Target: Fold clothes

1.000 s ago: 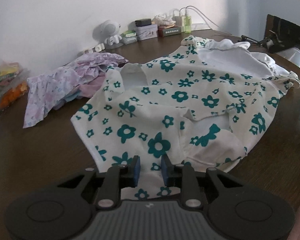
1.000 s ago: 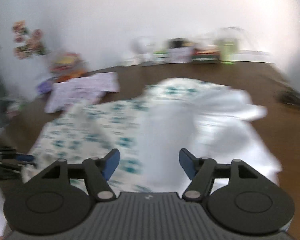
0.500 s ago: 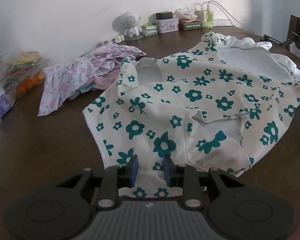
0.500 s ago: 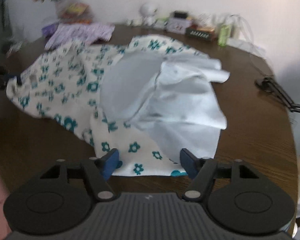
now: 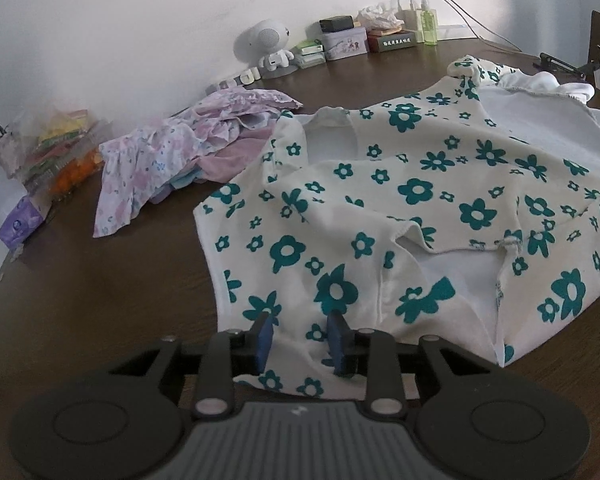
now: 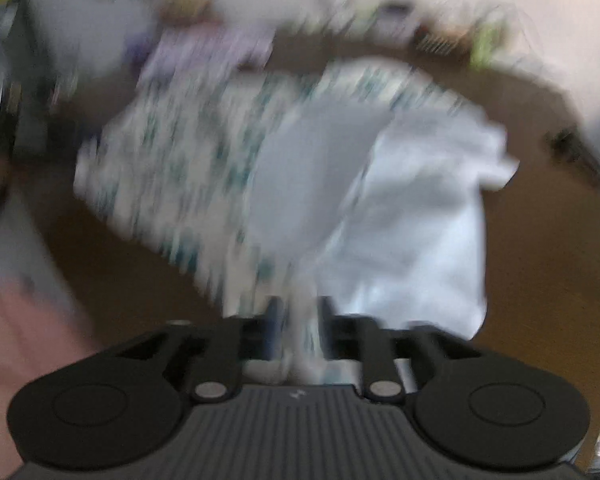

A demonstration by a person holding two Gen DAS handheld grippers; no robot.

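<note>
A white garment with teal flowers (image 5: 420,208) lies spread and crumpled on the brown table (image 5: 92,288), its white inside showing at the far right. My left gripper (image 5: 300,340) is shut on its near hem. In the blurred right wrist view, the same garment (image 6: 204,168) lies ahead with its white lining (image 6: 412,208) turned up. My right gripper (image 6: 298,328) is shut on a fold of the garment's near edge.
A pile of pink and lilac floral clothes (image 5: 188,144) lies at the back left. A purple tissue pack (image 5: 20,224) and bagged snacks (image 5: 56,156) sit at the left edge. A white robot toy (image 5: 268,44), tins and chargers line the wall.
My right gripper has closed from wide open onto the garment's near edge and is moving fast. My left gripper keeps its hold on the hem and the view has shifted right.
</note>
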